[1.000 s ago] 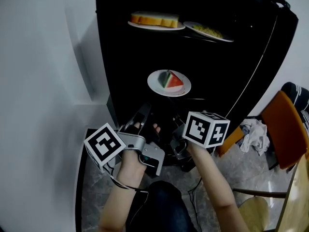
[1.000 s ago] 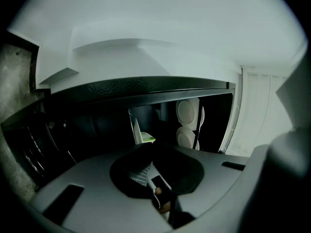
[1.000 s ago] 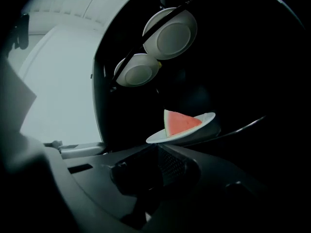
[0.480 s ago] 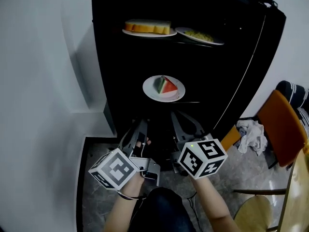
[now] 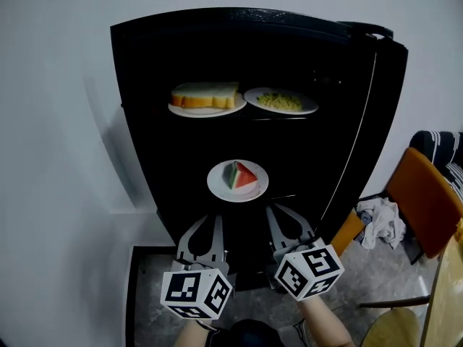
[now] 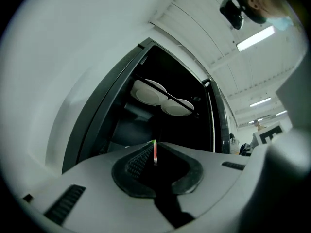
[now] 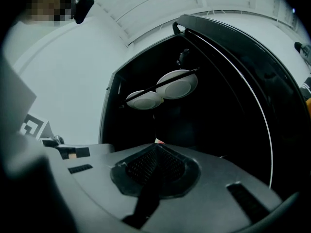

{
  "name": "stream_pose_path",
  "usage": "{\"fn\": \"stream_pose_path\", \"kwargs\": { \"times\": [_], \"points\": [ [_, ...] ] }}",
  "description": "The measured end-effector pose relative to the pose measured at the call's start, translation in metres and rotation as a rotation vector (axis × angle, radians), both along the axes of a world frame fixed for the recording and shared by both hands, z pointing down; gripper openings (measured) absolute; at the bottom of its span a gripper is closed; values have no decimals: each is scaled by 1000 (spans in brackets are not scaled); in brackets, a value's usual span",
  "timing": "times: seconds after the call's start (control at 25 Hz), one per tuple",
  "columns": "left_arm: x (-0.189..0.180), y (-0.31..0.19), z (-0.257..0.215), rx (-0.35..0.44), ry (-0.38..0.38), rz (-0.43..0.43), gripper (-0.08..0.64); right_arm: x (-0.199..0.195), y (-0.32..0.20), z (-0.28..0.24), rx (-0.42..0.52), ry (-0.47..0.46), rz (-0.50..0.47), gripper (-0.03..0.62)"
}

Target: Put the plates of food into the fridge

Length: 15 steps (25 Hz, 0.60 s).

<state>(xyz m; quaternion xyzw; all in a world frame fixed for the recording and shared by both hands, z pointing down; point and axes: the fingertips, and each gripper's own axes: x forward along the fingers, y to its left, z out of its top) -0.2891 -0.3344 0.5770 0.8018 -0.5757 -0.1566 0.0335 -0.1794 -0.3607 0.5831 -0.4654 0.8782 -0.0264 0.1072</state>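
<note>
The black fridge (image 5: 173,49) stands open. On its upper shelf sit a plate of toast (image 5: 206,97) and a plate of yellow food (image 5: 281,101). One shelf lower is a plate with a watermelon slice (image 5: 237,180). My left gripper (image 5: 205,223) and right gripper (image 5: 281,214) hang side by side just below and in front of that plate, both shut and holding nothing. The left gripper view looks past the shut left gripper (image 6: 154,144) at the upper plates' undersides (image 6: 165,100). In the right gripper view the right gripper (image 7: 156,144) points under the same plates (image 7: 163,91).
The fridge door (image 5: 376,121) is swung open to the right. Beyond it are an orange chair (image 5: 427,201) and a crumpled cloth (image 5: 381,219) on the floor. A white wall (image 5: 58,136) runs along the left of the fridge.
Both grippers have drawn back and down from the lower shelf, away from the watermelon plate. The head view has tilted up, showing the whole fridge.
</note>
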Motion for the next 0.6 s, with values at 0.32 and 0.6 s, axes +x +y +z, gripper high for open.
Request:
{"fn": "stream_pose_path", "kwargs": {
  "times": [0.32, 0.6],
  "points": [
    [11, -16, -71, -35, -142, -37, 23, -7, -8, -75, 0, 40, 29, 12],
    [4, 3, -142, -89, -165, -18, 22, -31, 18, -147, -55, 35, -13, 12]
  ]
}}
